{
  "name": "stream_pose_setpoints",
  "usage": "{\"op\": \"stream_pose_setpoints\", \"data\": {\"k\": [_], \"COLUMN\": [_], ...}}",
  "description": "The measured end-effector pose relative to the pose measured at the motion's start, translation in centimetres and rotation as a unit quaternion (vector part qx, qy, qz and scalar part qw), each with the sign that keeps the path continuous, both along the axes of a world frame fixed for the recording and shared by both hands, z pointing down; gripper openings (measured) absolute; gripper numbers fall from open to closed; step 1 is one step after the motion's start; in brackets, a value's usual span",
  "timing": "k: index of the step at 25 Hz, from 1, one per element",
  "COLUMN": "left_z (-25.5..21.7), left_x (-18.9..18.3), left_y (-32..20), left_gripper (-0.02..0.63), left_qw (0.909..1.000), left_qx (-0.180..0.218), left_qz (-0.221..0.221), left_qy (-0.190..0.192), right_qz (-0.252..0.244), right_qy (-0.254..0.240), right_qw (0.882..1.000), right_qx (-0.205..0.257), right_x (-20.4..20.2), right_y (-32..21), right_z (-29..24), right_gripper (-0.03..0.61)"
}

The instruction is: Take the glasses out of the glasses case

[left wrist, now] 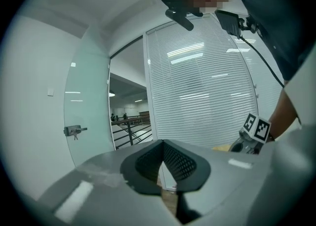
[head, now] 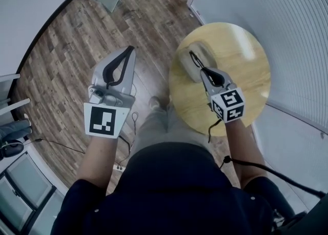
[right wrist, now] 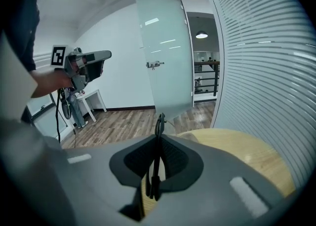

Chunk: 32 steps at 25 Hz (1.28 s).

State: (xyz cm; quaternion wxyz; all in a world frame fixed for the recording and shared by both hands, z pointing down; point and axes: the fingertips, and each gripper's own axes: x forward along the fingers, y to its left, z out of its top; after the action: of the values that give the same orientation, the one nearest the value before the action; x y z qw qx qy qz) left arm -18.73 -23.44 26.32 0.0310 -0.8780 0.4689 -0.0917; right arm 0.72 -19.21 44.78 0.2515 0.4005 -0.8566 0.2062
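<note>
The left tool (head: 130,50) hangs over the wooden floor (head: 66,59), well apart from the worktop, with its marker cube (head: 105,120) facing up. In the left gripper view its tool (left wrist: 162,143) has the jaws brought together at the tips, with nothing between the dark ribbed pads (left wrist: 180,163). Beyond it stand a frosted glass door (left wrist: 86,106) and a wall of white blinds (left wrist: 207,87).

The person's legs show in the middle of the head view, just beside the worktop's near edge.

To the right, the round wooden worktop (head: 246,75) carries the pale glasses case (head: 187,67) near its left rim. The right tool (head: 204,71) is over that case, its cube (head: 229,104) toward the person. Its jaws are clamped on the glasses (head: 195,58), a thin dark frame that sticks out past the tips above the case. Whether the frame touches the case cannot be told. In the right gripper view the glasses (right wrist: 159,124) stand edge-on between the pressed pads (right wrist: 175,158), with the worktop (right wrist: 237,151) below and to the right.
</note>
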Motion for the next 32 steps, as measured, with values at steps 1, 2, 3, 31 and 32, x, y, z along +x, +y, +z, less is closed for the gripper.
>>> {"op": "stream_pose_setpoints", "data": {"k": [1, 2, 3, 31, 32], "left_z": [-0.7, -1.4, -2.0, -16.8, -17.1], "left_x": [0.0, 0.1, 0.2, 0.2, 0.2], "left_y": [0.2, 0.5, 0.8, 7.1, 7.0], "left_gripper": [0.005, 0.005, 0.005, 0.005, 0.005], "left_qw": [1.0, 0.9999, 0.9999, 0.9904, 0.9903], "left_qx": [0.005, 0.01, 0.014, 0.128, 0.129], "left_qz": [0.002, 0.005, 0.007, 0.052, 0.053], "left_qy": [-0.002, -0.003, -0.003, 0.002, 0.004], "right_qz": [0.002, 0.004, 0.006, 0.052, 0.055], "right_qy": [-0.001, -0.001, -0.001, -0.04, -0.042], "right_qw": [1.0, 1.0, 1.0, 0.979, 0.978], "right_qx": [0.006, 0.012, 0.019, 0.193, 0.197], "right_x": [0.1, 0.2, 0.3, 1.2, 1.2], "right_y": [0.0, 0.1, 0.2, 5.2, 5.3], "right_z": [-0.9, -1.7, -2.5, -24.1, -24.7], "right_gripper": [0.032, 0.032, 0.032, 0.032, 0.032]}}
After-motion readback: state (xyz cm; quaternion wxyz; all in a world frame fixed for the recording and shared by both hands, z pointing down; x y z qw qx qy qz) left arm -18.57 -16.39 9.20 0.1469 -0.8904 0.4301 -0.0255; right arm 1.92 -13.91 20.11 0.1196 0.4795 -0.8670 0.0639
